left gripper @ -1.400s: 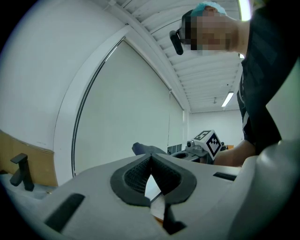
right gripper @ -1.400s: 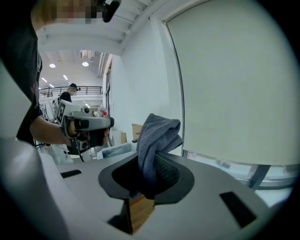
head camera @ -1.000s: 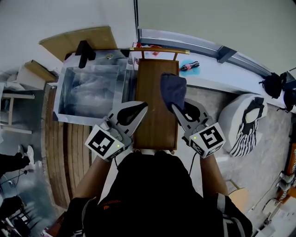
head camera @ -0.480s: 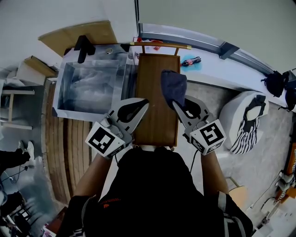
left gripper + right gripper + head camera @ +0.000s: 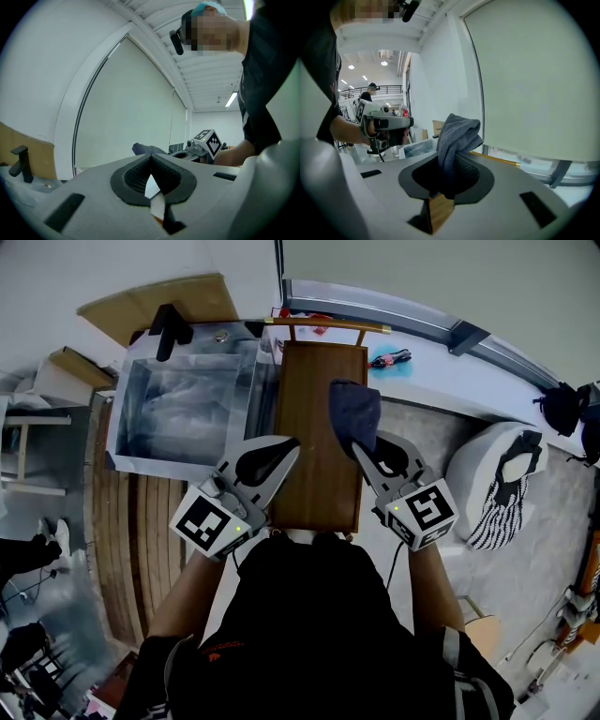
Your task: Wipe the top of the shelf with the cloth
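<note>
Barely anything moved: cloth (image 5: 354, 411) and my right gripper (image 5: 364, 451) sit almost where they were.
- Cloth: bunched on right half of shelf top (image 5: 314, 418).
- Right gripper: clamped on cloth's near end.
- Left gripper (image 5: 286, 448): jaws together, empty, over left edge.
- Step, my judgement: press cloth flatter, run long strokes, cover left half too, keep grip firm.

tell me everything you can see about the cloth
The cloth is dark grey-blue with a soft, knitted-looking texture. It is bunched and folded, not spread flat. The right gripper is shut on one end, and the rest sticks out past the jaw tips. In the head view it sits over the right side of the wooden shelf top.
</note>
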